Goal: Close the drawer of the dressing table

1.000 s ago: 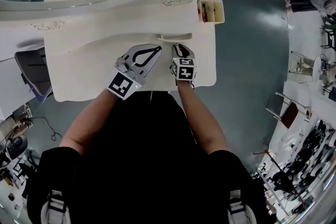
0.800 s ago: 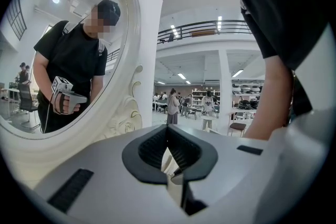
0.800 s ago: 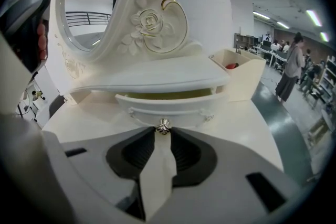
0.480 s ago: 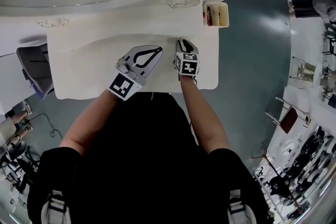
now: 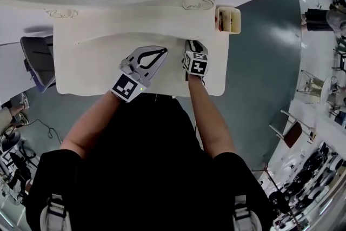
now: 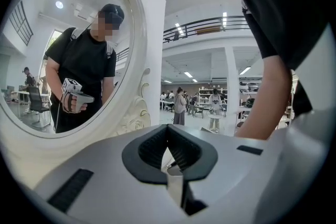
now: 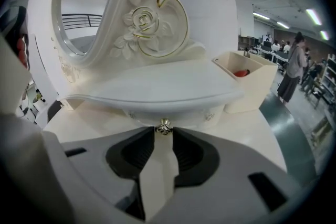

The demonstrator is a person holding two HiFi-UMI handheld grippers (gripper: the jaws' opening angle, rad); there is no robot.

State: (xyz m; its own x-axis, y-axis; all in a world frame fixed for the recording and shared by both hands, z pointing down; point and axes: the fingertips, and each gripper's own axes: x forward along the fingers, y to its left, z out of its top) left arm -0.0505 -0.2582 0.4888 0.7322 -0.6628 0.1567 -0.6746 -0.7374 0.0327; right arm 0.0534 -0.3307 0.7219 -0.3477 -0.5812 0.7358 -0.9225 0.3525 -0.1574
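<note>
Snugly between right tongs (image 7: 164, 134): drawer knob (image 7: 165, 126)

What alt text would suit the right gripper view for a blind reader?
The jaws of the right gripper pinch the metal knob of a cream dressing table drawer, under the tabletop. Behind rise a carved mirror frame and, to the right, a cream box.

Glossy grey-green floor (image 5: 270, 62) from one to four o'clock in the head view, with a brown-seated folding chair (image 5: 292, 130) at four o'clock and loose cables (image 5: 46, 128) at eight. In the left gripper view, a large white hall: strip lights (image 6: 227, 17) at one o'clock, a gallery railing (image 6: 207, 26) beneath, a white column (image 6: 231, 86), people (image 6: 180, 105) standing far off.
</note>
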